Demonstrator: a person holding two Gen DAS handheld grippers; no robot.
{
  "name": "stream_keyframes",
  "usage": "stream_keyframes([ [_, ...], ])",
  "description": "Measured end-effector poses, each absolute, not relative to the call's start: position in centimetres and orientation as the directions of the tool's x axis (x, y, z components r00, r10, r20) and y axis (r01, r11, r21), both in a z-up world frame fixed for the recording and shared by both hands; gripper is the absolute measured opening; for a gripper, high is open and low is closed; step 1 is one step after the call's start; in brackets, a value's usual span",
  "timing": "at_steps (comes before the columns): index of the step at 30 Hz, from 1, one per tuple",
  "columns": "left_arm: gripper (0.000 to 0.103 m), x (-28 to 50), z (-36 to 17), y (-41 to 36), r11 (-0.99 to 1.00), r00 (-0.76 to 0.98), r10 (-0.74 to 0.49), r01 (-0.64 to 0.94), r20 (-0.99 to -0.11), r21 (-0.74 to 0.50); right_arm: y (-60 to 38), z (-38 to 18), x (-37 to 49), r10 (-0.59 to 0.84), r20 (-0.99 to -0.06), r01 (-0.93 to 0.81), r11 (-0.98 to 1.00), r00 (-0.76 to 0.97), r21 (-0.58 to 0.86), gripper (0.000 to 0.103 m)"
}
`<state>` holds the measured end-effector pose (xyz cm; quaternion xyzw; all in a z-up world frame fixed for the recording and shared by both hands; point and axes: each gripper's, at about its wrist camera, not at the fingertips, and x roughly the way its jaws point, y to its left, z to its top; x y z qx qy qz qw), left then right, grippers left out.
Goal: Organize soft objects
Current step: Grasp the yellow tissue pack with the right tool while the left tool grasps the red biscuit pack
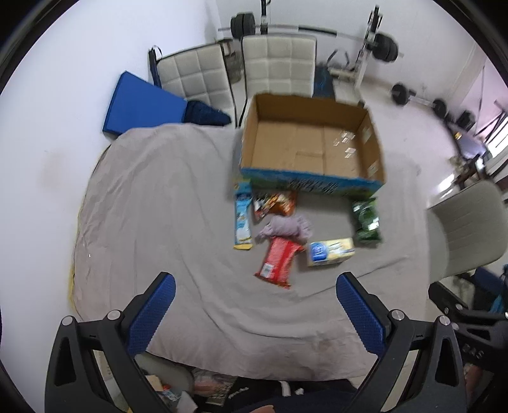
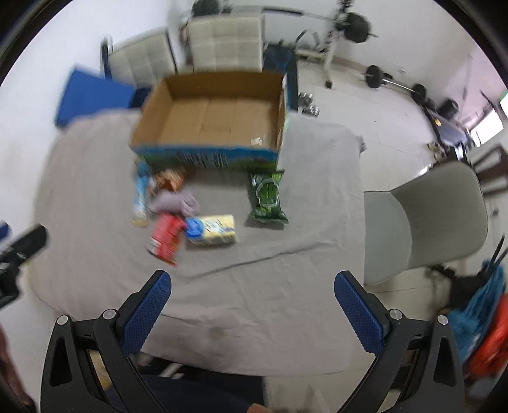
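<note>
- Left gripper (image 1: 255,287) hangs above the near edge of the cloth-covered bench (image 1: 152,203), its blue fingers (image 1: 152,313) spread wide with nothing between them.
- Right gripper (image 2: 252,286) matches it: fingers (image 2: 358,313) wide apart, holding nothing, above the same bench edge.
- The cardboard box (image 1: 309,143) sits open at 12 o'clock on the bench; only small scraps show on its floor.
- In front of the box lies the soft-goods cluster: red packet (image 1: 277,259), lilac cloth (image 1: 285,227) touching its far end, yellow pack (image 1: 331,252) just beside at 3 o'clock, green bag (image 1: 366,220) farther right, long blue-and-white pouch (image 1: 243,219) at 9 o'clock, orange packet (image 1: 276,203) against the box front.
- The left view alone shows the barbell rack (image 1: 317,30) sharply; the right view alone shows the orange and teal bags (image 2: 485,321) on the floor at 4 o'clock, and most of the grey chair (image 2: 425,222).
- Both views are motion-blurred, the right more so.
</note>
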<state>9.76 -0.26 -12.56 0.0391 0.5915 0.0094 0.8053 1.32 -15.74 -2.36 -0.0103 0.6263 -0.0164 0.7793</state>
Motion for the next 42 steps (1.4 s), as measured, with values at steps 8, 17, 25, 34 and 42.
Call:
stream_keyframes([
  [8,0.103,13.4,-24.7,0.5,0.988,0.100,0.142,0.043,-0.985,0.147,-11.3,-13.9,7.6,-0.007,-0.994,-0.343,0.938,0.106,-0.043,0.099],
  [17,0.103,14.7,-32.5,2.5,0.986,-0.043,0.166,0.010,-0.985,0.166,-6.5,-24.0,10.6,-0.096,-0.995,-0.692,0.719,-0.005,-0.066,0.082],
  [25,0.103,13.8,-37.1,3.6,0.986,-0.153,0.162,0.001,-0.975,0.164,-3.8,-30.2,11.9,-0.157,-0.980,-0.777,0.630,-0.124,-0.002,0.073],
  [34,0.103,13.6,-37.8,2.2,0.992,-0.148,0.125,0.017,-0.981,0.124,-8.9,-30.5,15.2,-0.080,-0.962,-0.467,0.883,-0.260,0.053,0.058],
  [42,0.103,15.4,-39.2,-0.6,0.995,-0.125,0.084,0.061,-0.989,0.077,-18.5,-30.3,15.1,0.119,-0.948,0.062,0.993,-0.295,0.105,0.059],
])
